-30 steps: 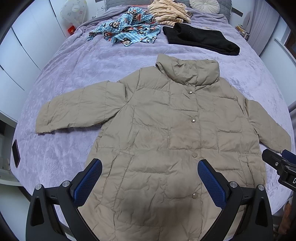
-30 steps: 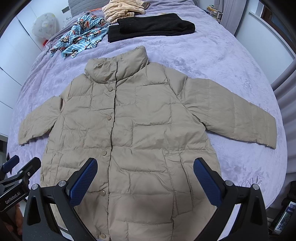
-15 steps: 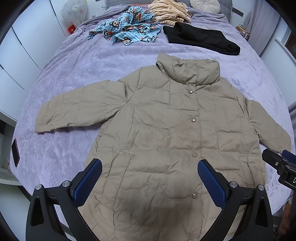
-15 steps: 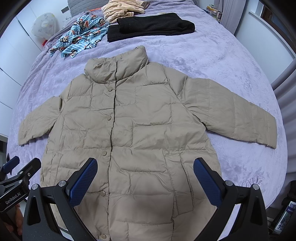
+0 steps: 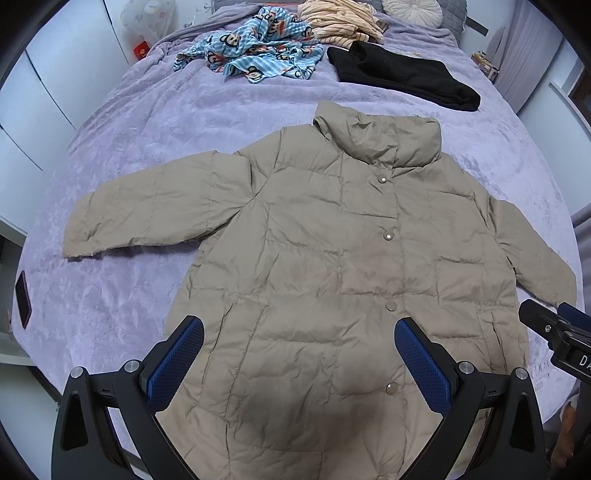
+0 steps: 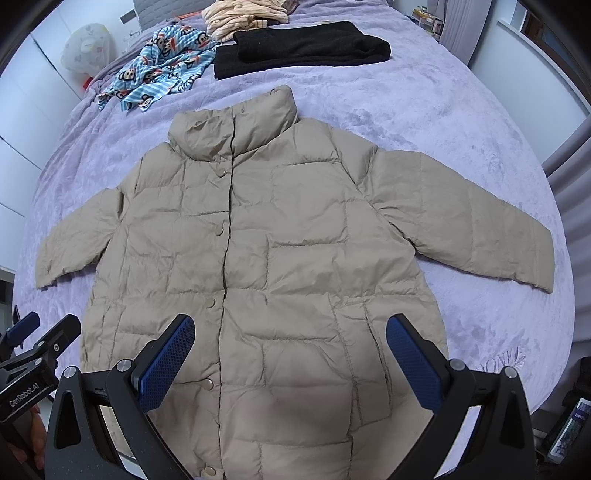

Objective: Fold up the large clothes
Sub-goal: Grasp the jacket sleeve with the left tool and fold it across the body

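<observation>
A beige quilted puffer jacket with a stand collar and snap buttons [image 5: 332, 266] lies front-up and flat on a lilac plush bedspread [image 5: 155, 147], both sleeves spread outward, its lower part directly between and ahead of both pairs of jaws. The left gripper [image 5: 299, 360] hangs above the hem with its blue-padded jaws spread wide, holding nothing; the snap placket runs just inside its right jaw. The right gripper [image 6: 290, 356] is likewise above the hem, jaws spread wide and empty, the placket just inside its left jaw. In the right wrist view the left tool's side carries the legible marking "GenRobot.AI" at lower left; in the left wrist view only the letters "DA" show on the right tool at the edge. Embroidered lettering on the bedspread beyond the right jaw is partly visible but not readable. Far ahead of the jaws, past the collar, lie a blue cartoon-monkey print garment [image 5: 258, 51], a folded black knit garment [image 5: 402, 79] and a cream striped garment [image 5: 343, 22]. A dark flat phone-like object [image 5: 23, 299] rests at the bed edge, left of the left jaw.
</observation>
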The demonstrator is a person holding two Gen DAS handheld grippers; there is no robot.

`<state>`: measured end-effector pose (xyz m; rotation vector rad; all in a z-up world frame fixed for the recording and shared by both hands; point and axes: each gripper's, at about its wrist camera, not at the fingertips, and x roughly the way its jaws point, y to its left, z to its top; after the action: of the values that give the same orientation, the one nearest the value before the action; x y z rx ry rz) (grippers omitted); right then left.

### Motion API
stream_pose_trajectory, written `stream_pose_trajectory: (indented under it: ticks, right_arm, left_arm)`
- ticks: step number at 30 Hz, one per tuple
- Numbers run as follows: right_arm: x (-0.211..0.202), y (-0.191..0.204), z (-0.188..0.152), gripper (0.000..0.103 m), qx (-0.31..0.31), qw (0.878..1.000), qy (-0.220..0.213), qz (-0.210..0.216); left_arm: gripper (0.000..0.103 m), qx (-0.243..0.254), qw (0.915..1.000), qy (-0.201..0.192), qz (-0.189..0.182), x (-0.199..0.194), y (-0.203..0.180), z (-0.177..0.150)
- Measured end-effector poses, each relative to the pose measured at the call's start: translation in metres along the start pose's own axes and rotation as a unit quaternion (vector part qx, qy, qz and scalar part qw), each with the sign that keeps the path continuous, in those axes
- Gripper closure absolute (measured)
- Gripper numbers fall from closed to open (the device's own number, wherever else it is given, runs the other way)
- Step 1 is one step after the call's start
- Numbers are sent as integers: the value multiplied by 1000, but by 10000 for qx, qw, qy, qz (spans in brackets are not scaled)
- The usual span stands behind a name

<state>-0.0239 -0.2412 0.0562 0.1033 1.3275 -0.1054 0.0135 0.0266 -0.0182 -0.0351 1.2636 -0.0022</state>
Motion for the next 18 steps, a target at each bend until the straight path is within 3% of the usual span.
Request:
stream_pose_trajectory:
  ticks: [9, 13, 18]
  right_arm:
    - [13, 27, -5, 0, -147, 9998, -26, -126]
    - [30, 53, -5, 0, -89, 9999, 107, 99]
    - [63, 99, -8, 0, -553, 9975, 427, -134]
  left_arm:
    - [0, -466, 9982, 97, -357, 33, 56, 10]
    - [0, -877, 9951, 20, -452, 58, 106, 16]
    - [0, -1749, 9822, -212, -646, 97, 188, 25]
